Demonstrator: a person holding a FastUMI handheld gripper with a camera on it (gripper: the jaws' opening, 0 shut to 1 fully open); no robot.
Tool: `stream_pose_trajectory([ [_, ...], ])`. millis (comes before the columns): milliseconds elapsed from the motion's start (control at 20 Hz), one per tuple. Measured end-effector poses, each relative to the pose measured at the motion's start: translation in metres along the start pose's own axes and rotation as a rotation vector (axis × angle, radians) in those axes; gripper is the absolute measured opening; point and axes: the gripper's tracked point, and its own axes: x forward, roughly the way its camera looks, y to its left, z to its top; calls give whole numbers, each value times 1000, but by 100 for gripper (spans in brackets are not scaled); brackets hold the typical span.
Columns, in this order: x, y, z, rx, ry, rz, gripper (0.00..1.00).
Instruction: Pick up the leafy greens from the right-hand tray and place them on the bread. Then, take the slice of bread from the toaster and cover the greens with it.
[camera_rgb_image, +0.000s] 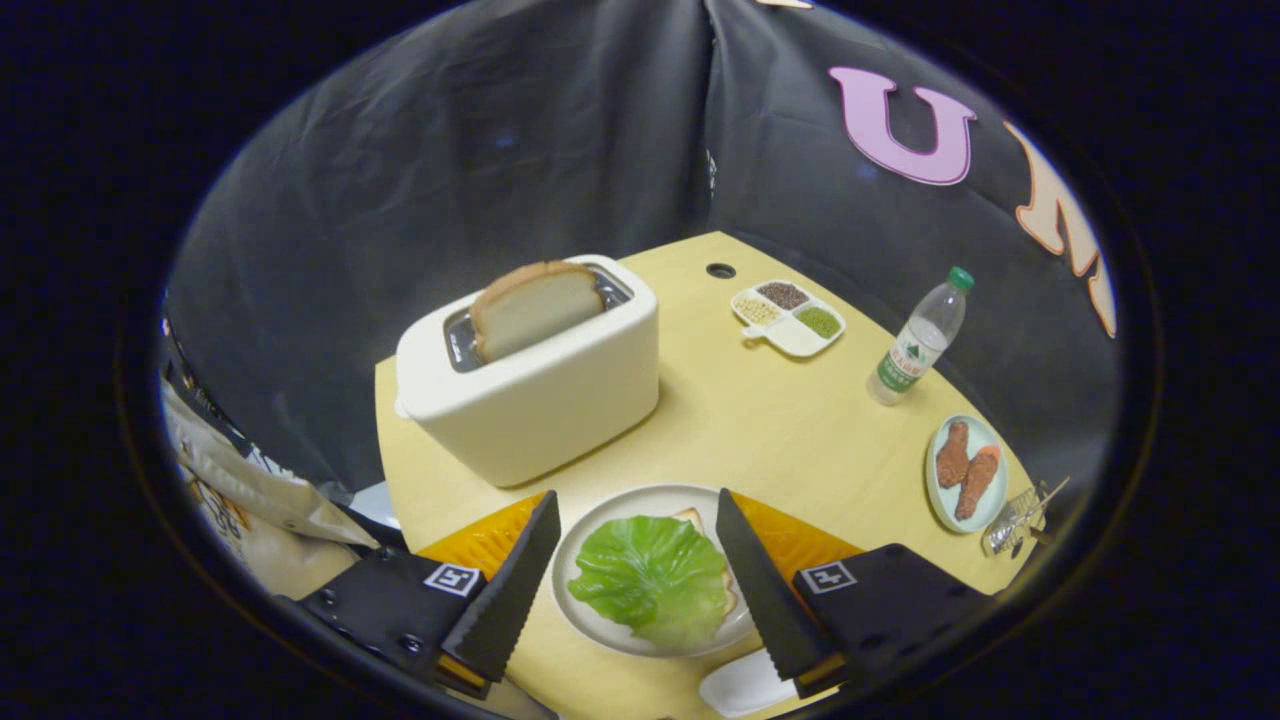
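A green lettuce leaf (650, 578) lies on a slice of bread (692, 520), of which just an edge peeks out, on a white plate (602, 628). The plate sits between my fingers, a little below them. My gripper (640, 540) is open with nothing held; its fingers (515, 590) straddle the plate without touching the leaf. Beyond the plate stands a cream toaster (535, 385) with a slice of bread (528, 308) sticking up out of its slot.
An orange mat (795, 540) lies under the plate. Further right stand a divided dish of grains (790, 315), a water bottle (918, 340) and a pale plate with two brown food pieces (965, 470). A white tray edge (745, 685) shows by my right finger.
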Motion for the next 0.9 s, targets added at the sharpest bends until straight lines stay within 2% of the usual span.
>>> stream_pose_trajectory([
  [450, -9, 39, 69, 30, -45, 26, 99],
  [900, 19, 67, 106, 168, -32, 76, 98],
])
